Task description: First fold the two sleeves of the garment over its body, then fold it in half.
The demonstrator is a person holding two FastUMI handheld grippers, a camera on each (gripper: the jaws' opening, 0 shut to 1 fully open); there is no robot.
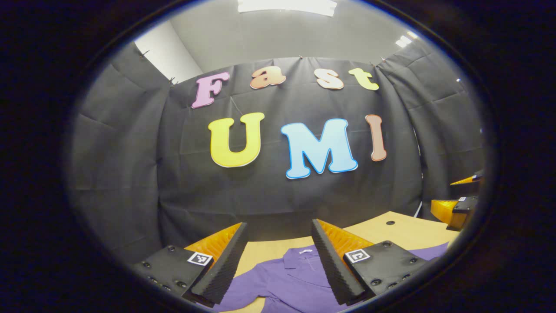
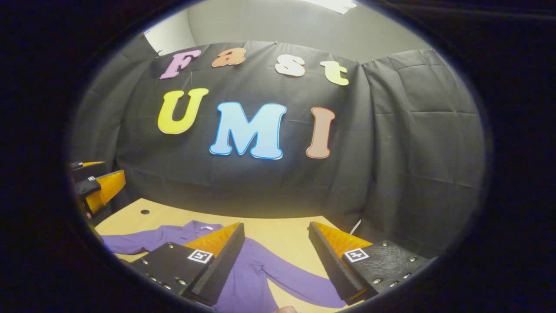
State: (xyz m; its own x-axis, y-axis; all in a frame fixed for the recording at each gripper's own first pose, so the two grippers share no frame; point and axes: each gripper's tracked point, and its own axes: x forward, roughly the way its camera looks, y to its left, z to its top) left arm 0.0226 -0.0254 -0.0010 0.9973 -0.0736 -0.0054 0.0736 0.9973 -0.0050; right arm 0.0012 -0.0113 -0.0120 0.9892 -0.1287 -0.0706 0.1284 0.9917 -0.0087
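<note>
A purple collared garment lies flat on the wooden table, its collar toward the booth wall. My left gripper hovers above the collar and chest, open, with nothing between its fingers. In the right gripper view the same garment spreads below, one sleeve running out to the right and the other sleeve to the left. My right gripper hangs open above that right sleeve and the bare table. Each view catches the other gripper at its edge: the right gripper and the left gripper.
Black cloth walls close the booth behind and beside the table. A small dark hole marks the tabletop near its far left corner, and the same hole appears in the left gripper view. Bare wood lies between the garment and the wall.
</note>
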